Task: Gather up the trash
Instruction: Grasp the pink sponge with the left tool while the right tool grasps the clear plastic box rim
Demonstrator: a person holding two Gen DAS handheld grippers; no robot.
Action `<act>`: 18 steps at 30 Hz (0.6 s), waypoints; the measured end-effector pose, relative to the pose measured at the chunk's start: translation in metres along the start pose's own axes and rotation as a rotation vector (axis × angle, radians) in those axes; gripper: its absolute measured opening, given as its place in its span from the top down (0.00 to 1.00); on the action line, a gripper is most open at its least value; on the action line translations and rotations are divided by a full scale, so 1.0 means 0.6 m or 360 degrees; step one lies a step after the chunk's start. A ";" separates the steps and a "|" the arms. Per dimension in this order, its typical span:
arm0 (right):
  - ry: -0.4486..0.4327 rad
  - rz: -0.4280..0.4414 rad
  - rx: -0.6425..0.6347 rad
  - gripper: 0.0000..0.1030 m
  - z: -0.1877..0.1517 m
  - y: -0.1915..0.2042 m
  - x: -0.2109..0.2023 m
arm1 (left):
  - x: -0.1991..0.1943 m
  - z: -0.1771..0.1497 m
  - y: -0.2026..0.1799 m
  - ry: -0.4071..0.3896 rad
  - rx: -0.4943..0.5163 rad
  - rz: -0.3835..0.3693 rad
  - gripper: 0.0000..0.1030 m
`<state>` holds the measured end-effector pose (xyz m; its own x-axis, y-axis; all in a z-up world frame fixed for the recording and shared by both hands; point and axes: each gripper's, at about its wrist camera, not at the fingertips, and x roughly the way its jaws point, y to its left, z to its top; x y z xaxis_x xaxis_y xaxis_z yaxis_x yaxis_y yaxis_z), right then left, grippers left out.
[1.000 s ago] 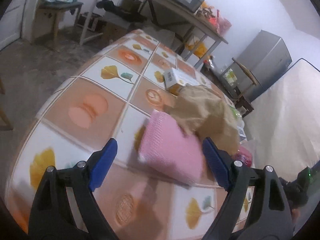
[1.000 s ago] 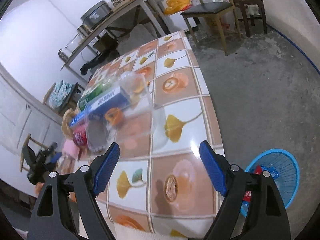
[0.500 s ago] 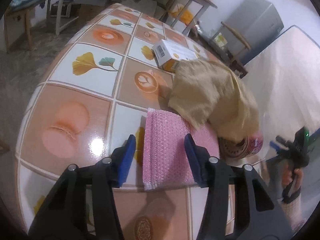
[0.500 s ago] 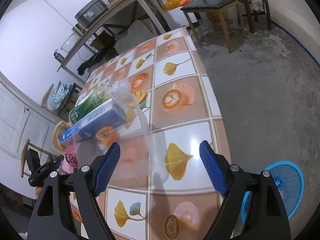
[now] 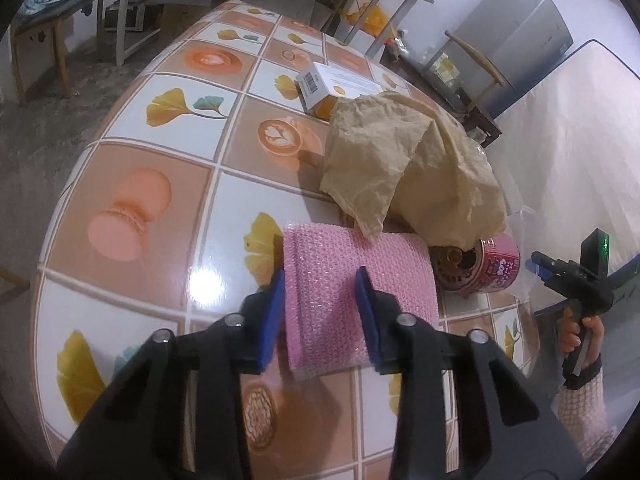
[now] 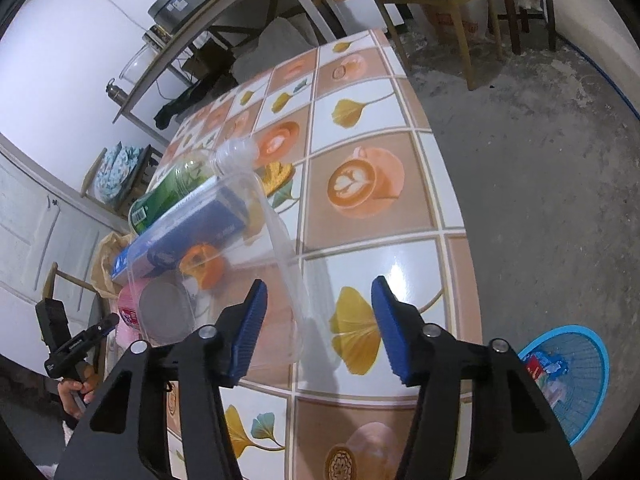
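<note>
Pink bubble-wrap pouch (image 5: 352, 292), lying flat on the table, partly under a crumpled brown paper bag (image 5: 408, 168). Beside them, a red can (image 5: 496, 264) on its side. Clear plastic tub (image 6: 256, 256), tipped over, beside a blue box (image 6: 180, 236) and green bottle (image 6: 172, 192).

Very little lettering can be made out in either view. The white carton (image 5: 340, 86) at the far side of the table (image 5: 172, 128) carries a black barcode on its end face and a few lines of fine print on its top, too small to read. The green bottle (image 6: 176, 190) bears a white barcode patch near its base, its digits unreadable. The blue box (image 6: 180, 240) shows pale markings along its side, blurred past reading. The pink can (image 5: 498, 266) has printed graphics and characters on its wrap that cannot be deciphered.
</note>
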<state>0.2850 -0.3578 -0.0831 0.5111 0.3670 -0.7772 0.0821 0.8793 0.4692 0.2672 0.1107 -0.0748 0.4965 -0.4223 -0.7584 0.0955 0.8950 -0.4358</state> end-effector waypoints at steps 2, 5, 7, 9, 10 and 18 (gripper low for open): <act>0.0018 0.0000 -0.0006 0.55 -0.001 0.001 0.005 | -0.004 -0.005 0.001 -0.0002 -0.0026 -0.0011 0.76; 0.0048 -0.0019 -0.0014 0.64 -0.003 0.004 0.012 | -0.008 -0.012 0.003 0.0001 -0.0055 -0.0025 0.78; 0.0066 -0.0032 -0.0018 0.75 -0.005 0.006 0.016 | -0.011 -0.016 0.002 -0.0002 -0.0061 -0.0022 0.80; 0.0086 -0.0034 -0.0019 0.83 -0.007 0.007 0.019 | -0.014 -0.019 0.001 -0.0006 -0.0073 -0.0028 0.84; 0.0088 -0.0036 -0.0018 0.88 -0.009 0.007 0.020 | -0.017 -0.021 0.002 -0.0011 -0.0085 -0.0032 0.85; 0.0049 -0.0056 -0.0011 0.92 -0.017 0.007 0.001 | -0.032 -0.028 0.005 -0.0043 -0.0122 -0.0044 1.00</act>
<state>0.2766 -0.3510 -0.0860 0.4815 0.3448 -0.8058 0.0936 0.8939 0.4385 0.2435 0.1192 -0.0697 0.5180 -0.4414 -0.7327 0.0436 0.8691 -0.4927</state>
